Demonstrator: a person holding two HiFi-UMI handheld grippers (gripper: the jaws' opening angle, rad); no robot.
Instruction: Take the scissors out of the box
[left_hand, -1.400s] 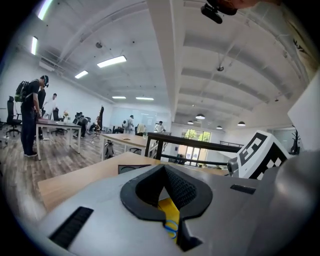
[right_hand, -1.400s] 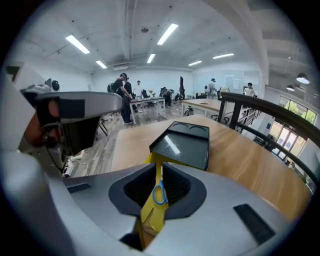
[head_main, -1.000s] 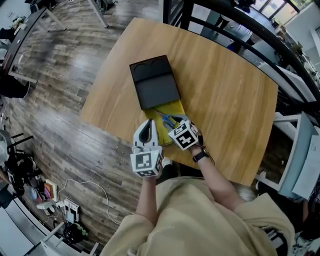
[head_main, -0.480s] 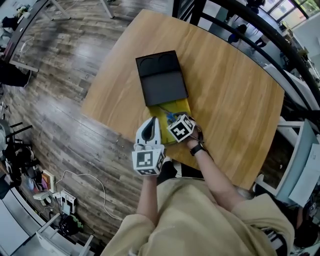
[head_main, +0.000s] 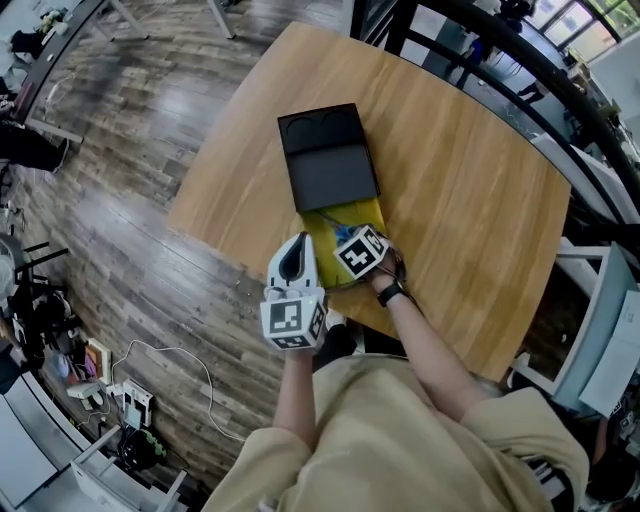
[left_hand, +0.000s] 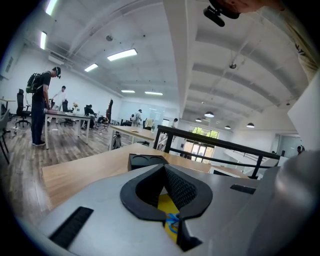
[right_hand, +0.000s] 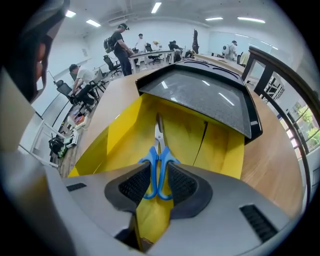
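The left claw (head_main: 296, 255) is held at the near edge of the wooden bench (head_main: 460, 180), just beside the near left corner of the yellow box (head_main: 368, 214). In the left gripper view its tips (left_hand: 163, 170) stand together with nothing held between them. Only a sliver of the yellow box and a bit of blue show through the gap below the tips.

To its right, the open box rests on the bench, and its black lid (head_main: 330, 160) lies across its far end. The lid's glossy face (right_hand: 205, 97) tilts up above the yellow walls (right_hand: 115, 135).

The scissors (right_hand: 159, 154) lie inside the box on its yellow floor. Their steel blades point towards the lid and their blue handles point towards the person.

Furthest right, the right claw (head_main: 342, 238) reaches into the near end of the box. In the right gripper view the claw (right_hand: 157, 174) is closed on the scissors, one ribbed pad (right_hand: 134, 184) pressing each side of the two blue handle loops.
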